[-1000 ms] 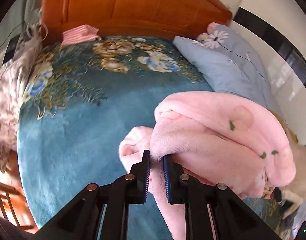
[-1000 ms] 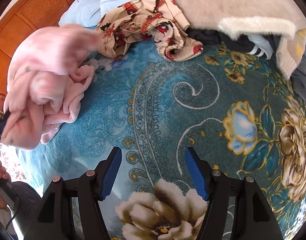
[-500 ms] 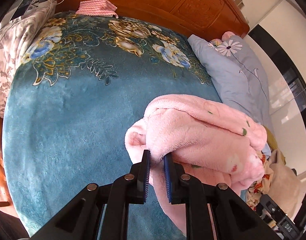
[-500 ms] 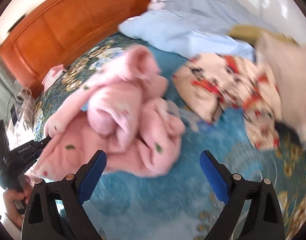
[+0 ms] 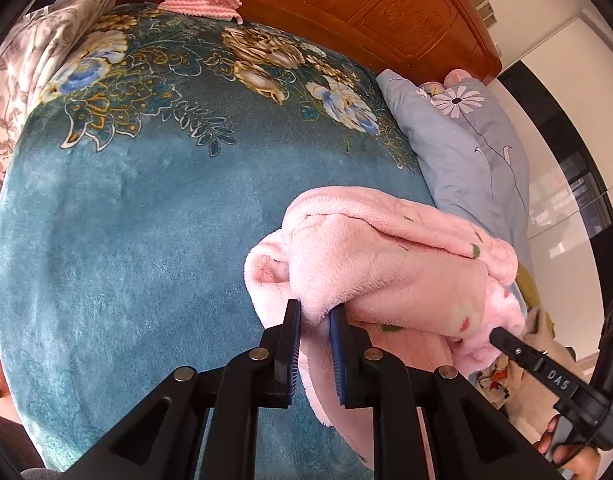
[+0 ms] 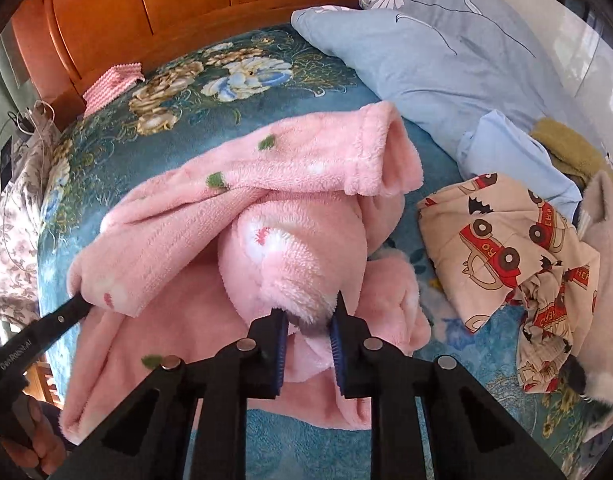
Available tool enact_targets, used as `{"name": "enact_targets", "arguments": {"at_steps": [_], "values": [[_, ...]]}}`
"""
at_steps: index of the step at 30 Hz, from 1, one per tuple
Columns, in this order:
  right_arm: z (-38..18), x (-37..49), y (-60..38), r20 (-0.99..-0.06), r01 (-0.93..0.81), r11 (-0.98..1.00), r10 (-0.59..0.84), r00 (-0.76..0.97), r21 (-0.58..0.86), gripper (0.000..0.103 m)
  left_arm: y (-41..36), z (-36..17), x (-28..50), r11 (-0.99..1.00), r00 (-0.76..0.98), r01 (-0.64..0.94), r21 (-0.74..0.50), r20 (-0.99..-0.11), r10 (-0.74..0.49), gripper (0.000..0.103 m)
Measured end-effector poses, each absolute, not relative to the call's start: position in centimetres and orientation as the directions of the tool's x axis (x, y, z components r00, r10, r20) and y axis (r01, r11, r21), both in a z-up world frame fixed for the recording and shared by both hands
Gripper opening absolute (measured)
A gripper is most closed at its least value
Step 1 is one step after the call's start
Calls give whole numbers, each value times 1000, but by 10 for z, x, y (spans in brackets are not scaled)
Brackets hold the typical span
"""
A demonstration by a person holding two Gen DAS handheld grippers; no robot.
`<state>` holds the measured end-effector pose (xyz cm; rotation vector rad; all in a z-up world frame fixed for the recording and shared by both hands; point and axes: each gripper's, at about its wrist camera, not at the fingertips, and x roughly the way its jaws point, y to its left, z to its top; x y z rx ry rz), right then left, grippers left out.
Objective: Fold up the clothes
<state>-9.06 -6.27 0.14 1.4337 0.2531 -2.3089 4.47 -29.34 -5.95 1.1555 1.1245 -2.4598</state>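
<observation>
A fluffy pink fleece garment (image 5: 386, 272) with small green and red marks is bunched above the teal floral bedspread (image 5: 126, 220). My left gripper (image 5: 315, 314) is shut on one fold of it at its left end. My right gripper (image 6: 308, 314) is shut on another bulge of the same garment (image 6: 266, 208), near its middle. The right gripper's tip also shows in the left wrist view (image 5: 502, 336), against the garment's right side. The left gripper's tip shows in the right wrist view (image 6: 80, 304) at the garment's left corner.
A wooden headboard (image 6: 154, 12) runs along the back. A blue-grey pillow (image 6: 438, 52) lies at the right. A cream shirt with red trucks (image 6: 506, 248), a light blue cloth (image 6: 514, 160) and more clothes lie right of the pink garment. A folded pink striped cloth (image 5: 200, 0) sits by the headboard.
My right gripper swung from the bare bedspread over to the pink garment and shut on it. My left gripper kept its hold and lifted the garment a little.
</observation>
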Motion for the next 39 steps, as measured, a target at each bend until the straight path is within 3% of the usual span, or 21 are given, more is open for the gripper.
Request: {"name": "enact_targets", "arguments": {"at_steps": [4, 5, 8, 11, 14, 20, 21, 23, 24, 29, 34, 37, 39], "values": [[41, -90, -20, -802, 278, -913, -397, -446, 298, 5, -294, -52, 50, -685, -713, 408, -604, -679, 174, 14], [53, -87, -3, -775, 233, -912, -411, -481, 338, 0, -295, -51, 51, -679, -721, 394, -619, -667, 189, 14], [95, -73, 44, -689, 160, -909, -398, -606, 384, 0, -296, -47, 55, -658, -741, 355, -664, -629, 235, 14], [133, -58, 78, -657, 148, -923, -360, -662, 356, 0, -296, -45, 56, -646, -744, 339, -684, -615, 260, 14], [141, -49, 90, -704, 135, -959, -276, -654, 250, 0, -293, -42, 57, -662, -737, 329, -673, -622, 265, 14], [109, -37, 62, -777, 187, -965, -259, -574, 184, 1, -298, -44, 63, -659, -726, 334, -674, -630, 276, 14], [101, -35, 52, -785, 206, -964, -258, -563, 169, 7, -300, -45, 64, -658, -725, 337, -674, -631, 275, 14], [86, -36, 29, -806, 249, -958, -256, -535, 139, 39, -301, -47, 63, -655, -723, 341, -675, -633, 276, 14], [77, -37, 17, -816, 274, -954, -251, -520, 119, 62, -302, -48, 63, -654, -722, 343, -674, -635, 275, 14], [23, -50, -38, -874, 385, -920, -130, -467, -70, 64, -303, -56, 59, -646, -711, 365, -671, -649, 272, 14], [-7, -71, -63, -872, 407, -895, -41, -487, -185, 64, -299, -62, 52, -662, -694, 375, -649, -670, 264, 16], [-16, -83, -77, -852, 419, -864, 21, -524, -279, 52, -297, -68, 46, -666, -682, 375, -645, -678, 273, 16], [-17, -88, -86, -845, 452, -835, 29, -534, -314, 51, -297, -72, 43, -661, -674, 384, -645, -685, 278, 16]]}}
